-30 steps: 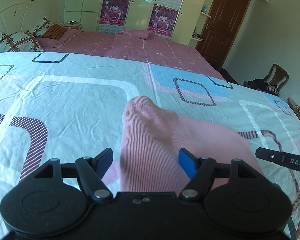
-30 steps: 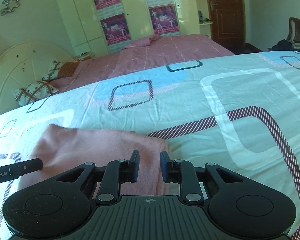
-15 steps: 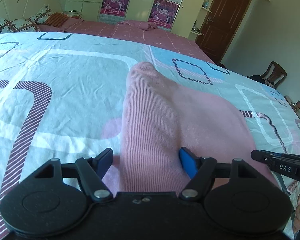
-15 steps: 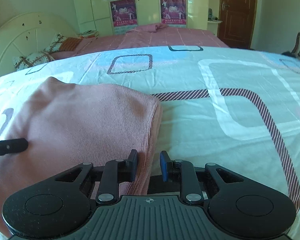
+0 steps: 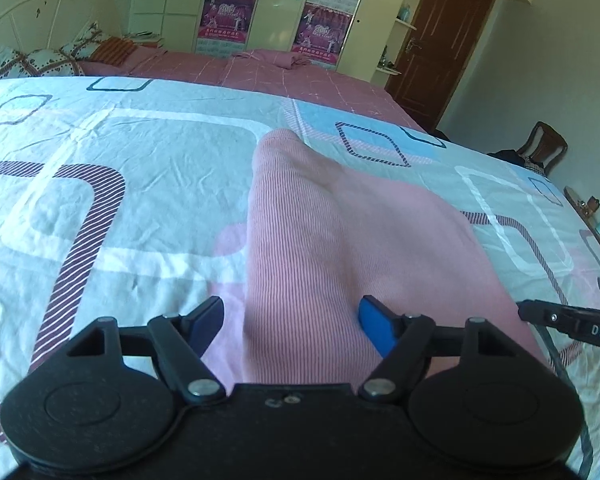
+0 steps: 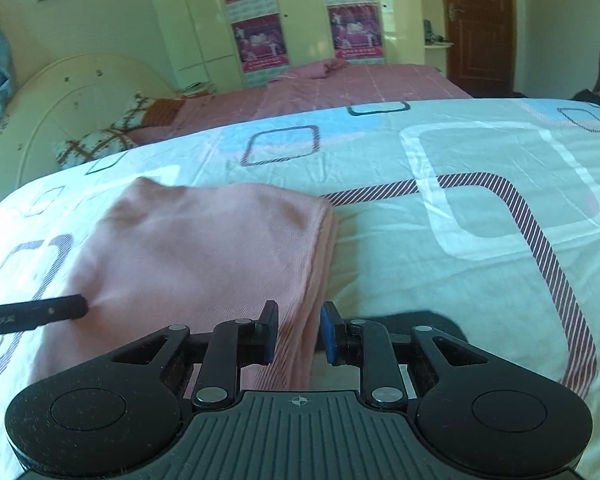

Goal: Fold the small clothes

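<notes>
A pink ribbed knit garment [image 5: 340, 248] is spread on the near bed, on a white bedsheet printed with pale blue, pink and striped rounded squares [image 5: 120, 184]. Beyond it a second bed with a pink checked cover [image 5: 284, 76], patterned pillows [image 5: 40, 60], a cream wardrobe with magenta posters [image 5: 228, 12], a brown door [image 5: 448, 36] and a wooden chair [image 5: 548, 148] are seen; nothing lies across the garment except the tools.

The left hand-held gripper [image 5: 290, 320] is held with its jaws wide apart, astride the garment's raised left fold, the pads not pressing. The right hand-held gripper [image 6: 298, 330] has its jaws narrowly parted around the garment's right edge; whether the cloth is pinched cannot be told.

Compared with one second earlier, far more of the garment is shown ahead of both tools, and the right jaws are now placed at its edge.
</notes>
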Demonstrator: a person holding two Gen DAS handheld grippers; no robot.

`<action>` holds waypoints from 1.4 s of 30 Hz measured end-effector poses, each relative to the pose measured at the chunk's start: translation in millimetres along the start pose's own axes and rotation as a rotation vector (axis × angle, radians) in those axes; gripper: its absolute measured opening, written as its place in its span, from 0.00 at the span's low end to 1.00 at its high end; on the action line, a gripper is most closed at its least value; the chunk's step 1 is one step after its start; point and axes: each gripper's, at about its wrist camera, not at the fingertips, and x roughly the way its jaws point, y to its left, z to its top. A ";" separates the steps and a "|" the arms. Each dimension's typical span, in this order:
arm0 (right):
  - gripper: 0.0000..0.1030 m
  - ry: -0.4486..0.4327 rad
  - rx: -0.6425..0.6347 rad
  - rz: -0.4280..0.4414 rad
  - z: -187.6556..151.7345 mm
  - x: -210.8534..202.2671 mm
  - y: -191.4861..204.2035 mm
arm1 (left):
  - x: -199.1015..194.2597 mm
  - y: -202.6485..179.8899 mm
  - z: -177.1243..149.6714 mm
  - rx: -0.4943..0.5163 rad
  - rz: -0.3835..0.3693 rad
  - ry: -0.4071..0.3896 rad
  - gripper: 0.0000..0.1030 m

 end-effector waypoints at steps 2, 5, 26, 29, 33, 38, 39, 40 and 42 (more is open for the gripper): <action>0.22 0.018 -0.004 0.022 -11.4 -9.9 3.5 | -7.3 1.4 -5.4 -0.001 -0.004 0.002 0.71; 0.22 0.041 0.018 0.043 -27.8 -21.1 3.1 | -13.6 0.6 -14.1 0.005 -0.008 0.022 0.68; 0.23 0.103 0.116 0.085 -47.7 -34.1 -16.6 | -8.6 -5.1 -25.4 0.038 0.040 0.085 0.72; 0.55 0.086 0.115 0.090 -35.8 -34.7 -16.0 | -12.0 -9.6 -16.0 0.057 0.048 0.066 0.76; 0.70 0.047 0.098 0.089 -18.7 -31.9 -15.1 | -7.9 -11.4 -0.1 0.056 0.047 0.049 0.80; 0.70 0.061 0.144 0.121 -2.3 -10.1 -20.7 | 7.9 -10.9 17.3 0.051 0.028 0.047 0.80; 0.70 0.065 0.155 0.125 0.1 -4.8 -21.9 | 12.4 -10.4 19.9 0.050 0.027 0.051 0.80; 0.70 0.071 0.167 0.130 2.5 1.0 -23.2 | 16.7 -9.4 22.2 0.047 0.024 0.053 0.80; 0.70 0.086 0.192 0.152 7.0 14.5 -25.6 | 28.3 -4.8 26.4 0.035 0.009 0.066 0.80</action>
